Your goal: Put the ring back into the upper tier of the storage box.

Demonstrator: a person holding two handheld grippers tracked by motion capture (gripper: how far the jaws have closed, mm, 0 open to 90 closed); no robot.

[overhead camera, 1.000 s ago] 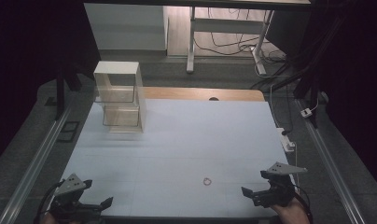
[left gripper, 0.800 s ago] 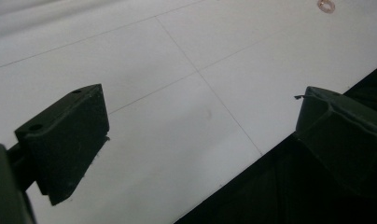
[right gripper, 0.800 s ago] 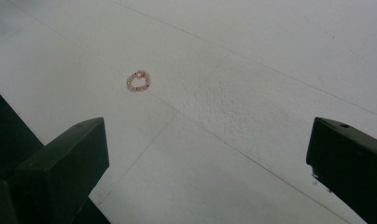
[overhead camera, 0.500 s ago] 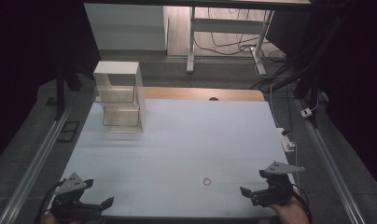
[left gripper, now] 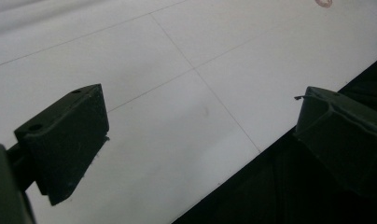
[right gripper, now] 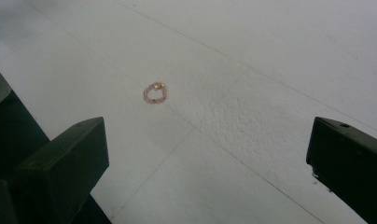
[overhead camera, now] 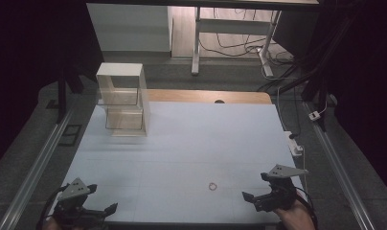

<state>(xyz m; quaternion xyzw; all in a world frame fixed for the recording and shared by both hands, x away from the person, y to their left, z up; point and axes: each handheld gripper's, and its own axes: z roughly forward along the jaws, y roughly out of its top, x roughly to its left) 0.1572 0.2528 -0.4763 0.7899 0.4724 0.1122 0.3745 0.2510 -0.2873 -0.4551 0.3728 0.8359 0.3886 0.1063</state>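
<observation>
Dim room, pale table [overhead camera: 191, 143], cabled floor [overhead camera: 230, 43]

**Where things sit on our table**

We see the bead ring [overhead camera: 212, 186] on the table [overhead camera: 196, 143] near the front edge, right of centre. The open-fronted box [overhead camera: 123, 98] stands at the far left corner, well apart from it.

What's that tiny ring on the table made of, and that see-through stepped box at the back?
The ring looks like small pink and pale beads strung in a loop, with one yellowish bead; glass or plastic, I cannot tell which. The stepped box seems clear acrylic or similar plastic: its walls are see-through with pale, frosted-looking edges and flat, stiff panels.
</observation>
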